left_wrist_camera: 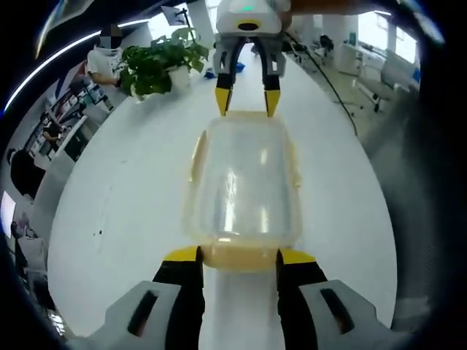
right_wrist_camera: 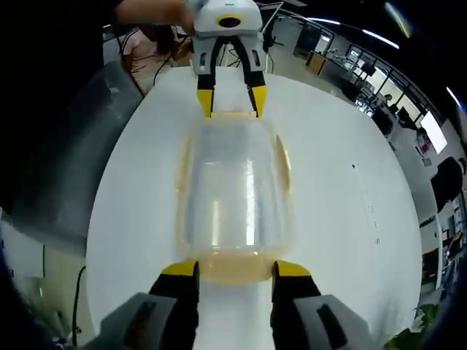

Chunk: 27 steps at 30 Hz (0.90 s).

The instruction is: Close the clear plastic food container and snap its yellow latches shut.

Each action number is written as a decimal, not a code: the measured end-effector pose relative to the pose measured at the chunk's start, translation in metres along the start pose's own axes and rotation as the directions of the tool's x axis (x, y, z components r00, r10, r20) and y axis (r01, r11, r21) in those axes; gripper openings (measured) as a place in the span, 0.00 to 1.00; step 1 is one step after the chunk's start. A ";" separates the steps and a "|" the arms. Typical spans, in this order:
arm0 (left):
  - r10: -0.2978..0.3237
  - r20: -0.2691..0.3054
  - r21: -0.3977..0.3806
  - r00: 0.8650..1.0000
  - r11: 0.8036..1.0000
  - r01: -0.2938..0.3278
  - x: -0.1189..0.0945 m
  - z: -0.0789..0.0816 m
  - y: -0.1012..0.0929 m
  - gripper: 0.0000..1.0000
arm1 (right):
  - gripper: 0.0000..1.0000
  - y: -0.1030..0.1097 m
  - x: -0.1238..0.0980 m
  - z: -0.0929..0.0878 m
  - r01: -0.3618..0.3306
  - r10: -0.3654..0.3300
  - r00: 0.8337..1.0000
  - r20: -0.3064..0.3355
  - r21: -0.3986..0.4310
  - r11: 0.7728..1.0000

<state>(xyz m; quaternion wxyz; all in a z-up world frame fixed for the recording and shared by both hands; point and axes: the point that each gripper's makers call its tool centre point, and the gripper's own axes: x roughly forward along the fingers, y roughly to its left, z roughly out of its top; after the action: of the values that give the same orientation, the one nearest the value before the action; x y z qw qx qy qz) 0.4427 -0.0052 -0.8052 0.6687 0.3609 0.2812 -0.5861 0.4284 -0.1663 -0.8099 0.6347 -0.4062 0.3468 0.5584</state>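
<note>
The clear container (left_wrist_camera: 244, 186) is sitting closed on the white worktop (left_wrist_camera: 124, 211), while the left hand-held gripper (left_wrist_camera: 238, 255) and right hand-held gripper (right_wrist_camera: 236, 268) are each spread wide, bracketing opposite end latches.

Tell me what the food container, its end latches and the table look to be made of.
Food container: clear, slightly cloudy plastic, with glossy light streaks and the table showing through. End latch: translucent yellow plastic, probably. Table: smooth white surface with a soft sheen, laminate or painted; which one isn't clear.
</note>
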 end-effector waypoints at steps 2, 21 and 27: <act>-0.008 0.006 -0.007 1.000 1.000 0.008 0.002 0.003 -0.001 0.36 | 0.35 0.001 -0.001 -0.004 -0.006 0.006 1.000 -0.002 0.003 1.000; -0.077 -0.004 -0.074 0.997 0.994 0.076 0.017 -0.003 -0.007 0.36 | 0.36 0.004 0.012 -0.014 -0.091 0.091 0.996 -0.003 0.020 0.996; -0.118 -0.001 -0.076 0.993 0.990 0.118 0.018 -0.006 -0.007 0.36 | 0.36 0.006 0.019 -0.015 -0.118 0.119 0.993 -0.009 0.031 0.993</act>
<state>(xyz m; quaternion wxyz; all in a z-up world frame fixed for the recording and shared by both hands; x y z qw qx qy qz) 0.4385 -0.0118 -0.8244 0.6452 0.3196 0.3260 -0.6126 0.4250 -0.1716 -0.8347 0.6047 -0.3783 0.3822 0.5875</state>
